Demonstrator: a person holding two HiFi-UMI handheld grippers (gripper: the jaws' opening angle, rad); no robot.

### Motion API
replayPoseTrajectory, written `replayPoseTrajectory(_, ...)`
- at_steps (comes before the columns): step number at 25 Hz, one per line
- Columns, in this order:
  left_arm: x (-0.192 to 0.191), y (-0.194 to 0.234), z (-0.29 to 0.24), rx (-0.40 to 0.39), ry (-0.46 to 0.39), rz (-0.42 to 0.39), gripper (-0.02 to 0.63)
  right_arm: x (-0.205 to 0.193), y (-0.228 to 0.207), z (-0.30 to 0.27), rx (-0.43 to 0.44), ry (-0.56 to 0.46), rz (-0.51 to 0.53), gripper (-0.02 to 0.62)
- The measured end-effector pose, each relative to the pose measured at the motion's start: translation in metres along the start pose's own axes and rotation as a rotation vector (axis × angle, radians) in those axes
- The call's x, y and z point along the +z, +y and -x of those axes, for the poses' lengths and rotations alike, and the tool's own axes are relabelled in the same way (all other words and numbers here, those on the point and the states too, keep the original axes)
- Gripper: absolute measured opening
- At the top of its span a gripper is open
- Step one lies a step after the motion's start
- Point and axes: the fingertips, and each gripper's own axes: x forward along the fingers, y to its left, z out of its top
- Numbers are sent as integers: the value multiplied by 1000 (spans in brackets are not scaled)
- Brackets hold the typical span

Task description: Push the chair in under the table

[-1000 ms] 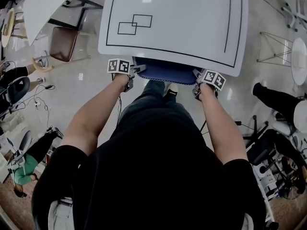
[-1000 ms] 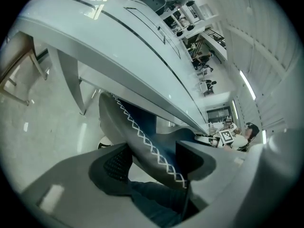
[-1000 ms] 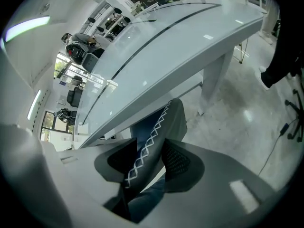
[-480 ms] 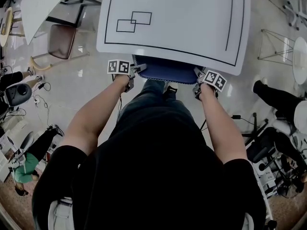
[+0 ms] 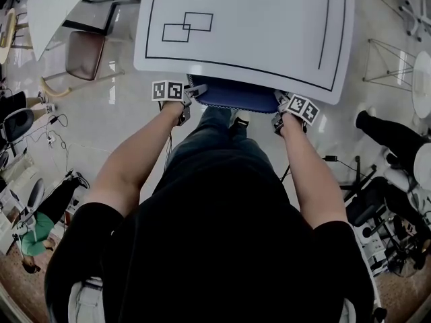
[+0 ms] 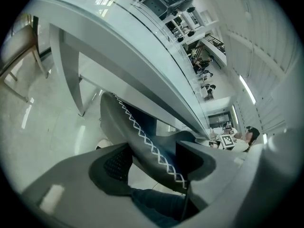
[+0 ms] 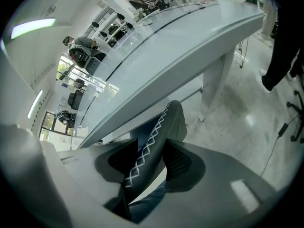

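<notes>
- While a person stands right behind it, one blue chair (image 5: 232,96) sits mostly tucked under one big white table (image 5: 242,25).
- Two grippers are at work: the left gripper (image 5: 190,94) and the right gripper (image 5: 277,103).
- One brown chair (image 5: 84,54) stands far off to the left, next to a second white table (image 5: 60,2).
- Only the blue chair's back pokes out past the big table's near edge. It has white zigzag stitching along its rim.
- Shiny floor (image 5: 121,123) lies open on both sides of the chair.
- One table leg (image 6: 70,70) stands left of the chair, and they do not touch.
- The left gripper pinches the left end of the chair's back, with its jaws squeezed onto the padded rim.
- The right gripper pinches the right end the same way, with the stitched rim caught between its pads.
</notes>
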Motion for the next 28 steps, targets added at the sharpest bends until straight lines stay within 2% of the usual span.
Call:
replayPoseTrajectory(10,6,0,-1,-14,-28,8,409,6,2,-3,19,-14,11,193)
replayPoseTrajectory(21,5,3,-2,0,-3,5,410,4,0,-4,4,17,9,202)
replayPoseTrajectory(28,5,7,-3,10,13,49,414,2,-1,-1,-2,63,-7,227)
